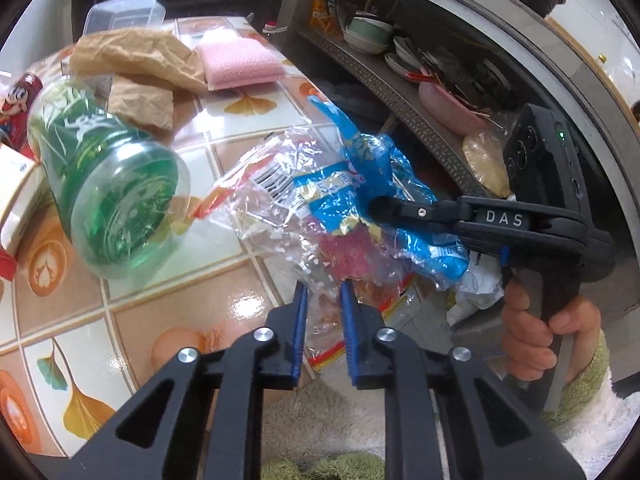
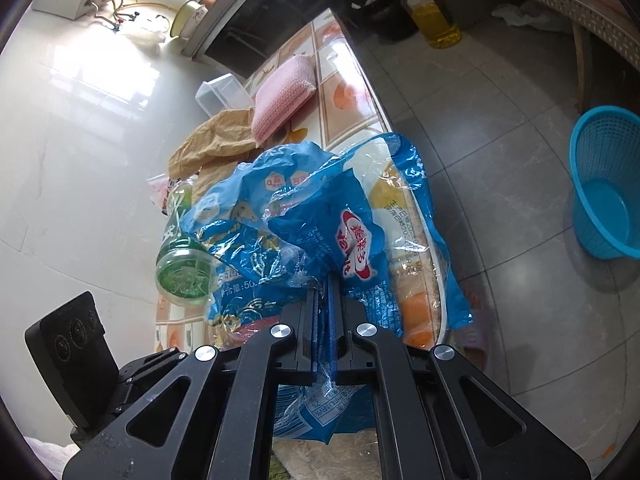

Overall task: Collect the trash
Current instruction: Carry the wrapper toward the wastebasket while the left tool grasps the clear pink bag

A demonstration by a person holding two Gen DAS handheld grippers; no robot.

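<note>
My right gripper (image 2: 329, 285) is shut on a crumpled blue and clear plastic bag (image 2: 320, 216), held off the tiled counter's edge; it shows in the left wrist view (image 1: 378, 208) pinching the same bag (image 1: 336, 196). My left gripper (image 1: 323, 292) is open, its blue pads either side of the bag's clear lower part. A green plastic bottle (image 1: 108, 184) lies on its side on the counter, also in the right wrist view (image 2: 180, 256). Crumpled brown paper (image 1: 136, 60) lies further back.
A pink sponge cloth (image 1: 240, 62) and a clear plastic box (image 1: 124, 10) sit on the tiled counter (image 1: 168, 320). A shelf with bowls and dishes (image 1: 372, 36) stands to the right. A blue basket (image 2: 604, 184) and an oil bottle (image 2: 432, 16) stand on the floor.
</note>
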